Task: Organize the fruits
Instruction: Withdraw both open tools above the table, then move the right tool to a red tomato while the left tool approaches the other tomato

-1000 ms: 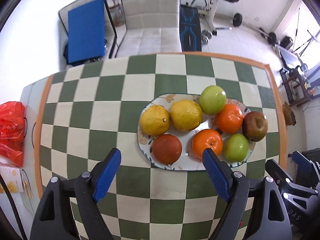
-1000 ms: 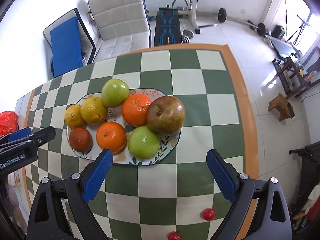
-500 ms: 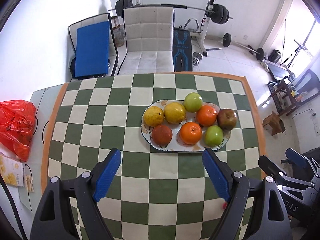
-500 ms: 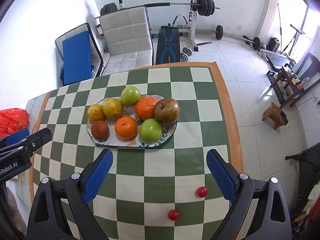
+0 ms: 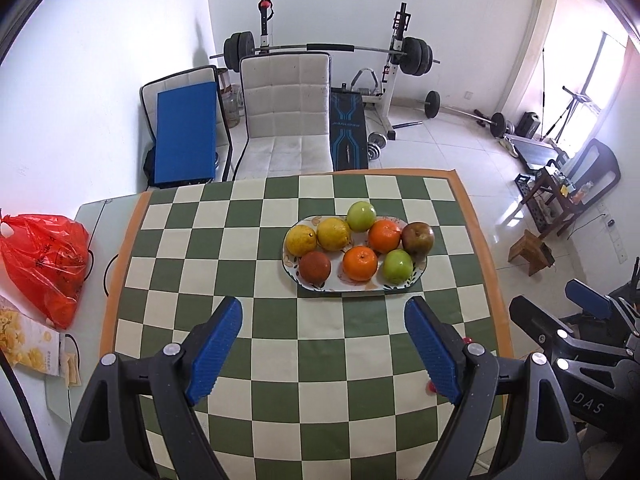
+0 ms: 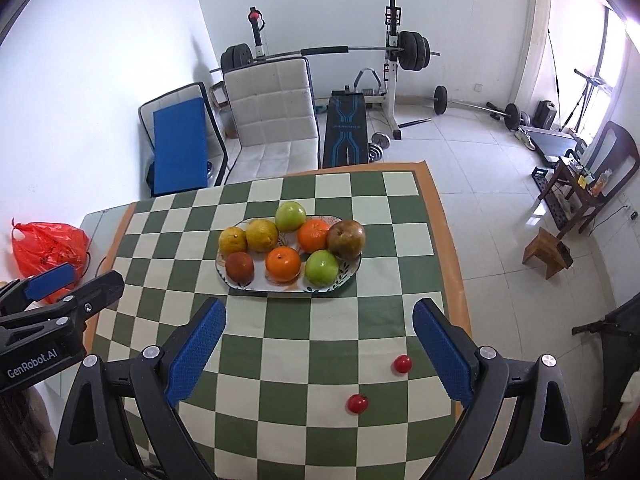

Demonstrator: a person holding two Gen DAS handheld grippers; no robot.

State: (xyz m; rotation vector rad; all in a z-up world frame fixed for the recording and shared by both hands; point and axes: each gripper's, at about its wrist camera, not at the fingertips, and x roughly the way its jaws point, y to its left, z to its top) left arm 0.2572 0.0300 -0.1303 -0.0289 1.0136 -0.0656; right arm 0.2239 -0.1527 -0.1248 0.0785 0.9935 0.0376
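Left wrist view: the left claw [image 5: 323,322] fills the bottom of the frame, its blue pads spread wide with nothing between them, above the green-and-cream checked surface [image 5: 224,280]. Right of centre sits the oval plate [image 5: 344,286], carrying two yellow citrus [image 5: 301,240], two green apples [image 5: 361,217], two oranges [image 5: 360,263], a dark red fruit [image 5: 315,267] and a brownish apple [image 5: 418,237], packed touching one another. A red plastic bag [image 5: 44,264] lies at the left edge. Right wrist view: the right claw [image 6: 319,320] is likewise wide and empty at the bottom of the frame, the plate just above it at centre. Two small red tomatoes [image 6: 402,364] lie loose on the surface at lower right, well apart from the plate.
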